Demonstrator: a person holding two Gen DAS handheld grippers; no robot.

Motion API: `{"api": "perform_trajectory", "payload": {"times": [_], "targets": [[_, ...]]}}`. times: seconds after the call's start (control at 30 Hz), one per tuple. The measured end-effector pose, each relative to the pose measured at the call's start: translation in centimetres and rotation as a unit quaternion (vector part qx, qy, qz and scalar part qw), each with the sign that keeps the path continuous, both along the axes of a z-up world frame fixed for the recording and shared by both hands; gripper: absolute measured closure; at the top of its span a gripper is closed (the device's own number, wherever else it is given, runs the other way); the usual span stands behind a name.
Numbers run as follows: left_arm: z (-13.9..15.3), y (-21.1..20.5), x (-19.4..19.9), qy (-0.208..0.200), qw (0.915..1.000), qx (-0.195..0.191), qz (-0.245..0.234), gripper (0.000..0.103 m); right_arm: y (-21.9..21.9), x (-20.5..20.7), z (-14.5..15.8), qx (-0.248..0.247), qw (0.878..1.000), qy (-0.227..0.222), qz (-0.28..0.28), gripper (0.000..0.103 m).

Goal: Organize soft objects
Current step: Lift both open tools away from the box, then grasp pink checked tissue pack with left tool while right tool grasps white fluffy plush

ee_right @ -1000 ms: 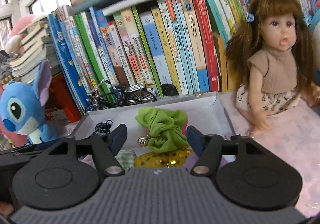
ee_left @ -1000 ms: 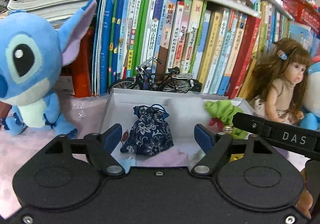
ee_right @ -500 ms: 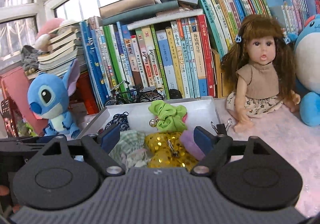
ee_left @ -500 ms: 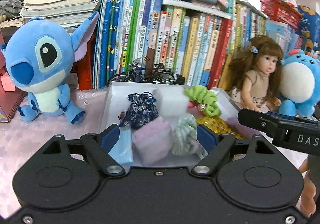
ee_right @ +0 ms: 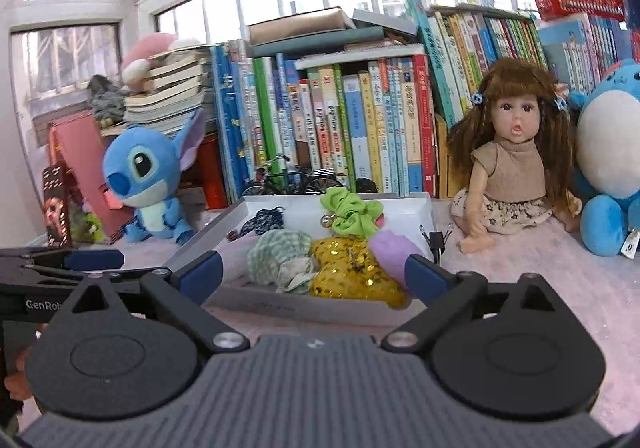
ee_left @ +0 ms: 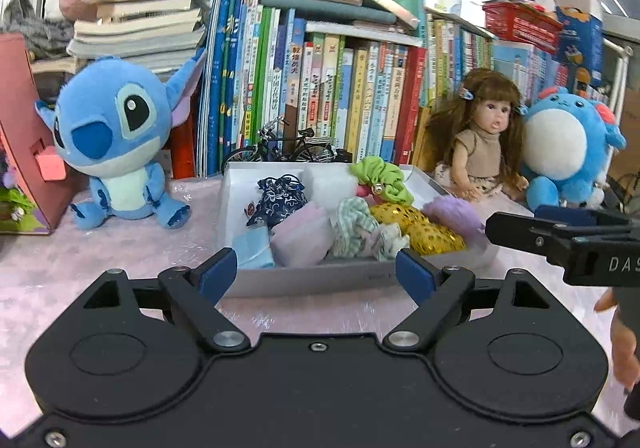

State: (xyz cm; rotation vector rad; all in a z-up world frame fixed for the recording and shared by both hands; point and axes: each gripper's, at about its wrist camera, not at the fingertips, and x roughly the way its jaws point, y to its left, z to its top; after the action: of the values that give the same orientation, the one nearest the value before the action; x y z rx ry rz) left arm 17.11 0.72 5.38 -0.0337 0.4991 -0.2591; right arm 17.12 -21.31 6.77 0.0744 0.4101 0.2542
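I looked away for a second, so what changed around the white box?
Both tongs, left and right, backed away from the white box, so it now looks farther off; their jaws are opening with nothing between them. The soft items, such as the green scrunchie and gold pouch, stayed in the box.

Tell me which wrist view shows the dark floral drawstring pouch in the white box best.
The left wrist view. There the floral pouch lies in plain sight at the far left of the white box, pattern and drawstring visible. In the right wrist view only its top shows, low and small behind the green checked scrunchie.
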Motion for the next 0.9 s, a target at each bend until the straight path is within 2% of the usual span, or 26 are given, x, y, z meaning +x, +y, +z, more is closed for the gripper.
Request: {"api": "perform_trajectory", "payload": {"times": [0.2, 0.4, 0.6, 0.9], "targets": [[-0.1, 0.9, -3.2, -0.005, 0.9998, 0.011, -0.017, 0.016, 0.4, -2.7, 0.1, -0.035, 0.999, -0.022, 0.022, 0.000], [-0.7, 1.8, -5.7, -0.003, 0.9994, 0.014, -0.031, 0.016, 0.6, -4.8, -0.4, -0.055, 0.998, -0.024, 0.037, 0.000], [-1.4, 2.3, -8.0, -0.004, 0.9991, 0.018, -0.038, 0.015, 1.4, -6.6, -1.6, -0.088, 0.994, -0.025, 0.056, 0.000], [-3.3, 3.1, -11.4, -0.015, 0.9977, 0.046, -0.047, 0.015, 3.2, -8.5, -3.8, -0.129, 0.987, -0.022, 0.093, 0.000]]}}
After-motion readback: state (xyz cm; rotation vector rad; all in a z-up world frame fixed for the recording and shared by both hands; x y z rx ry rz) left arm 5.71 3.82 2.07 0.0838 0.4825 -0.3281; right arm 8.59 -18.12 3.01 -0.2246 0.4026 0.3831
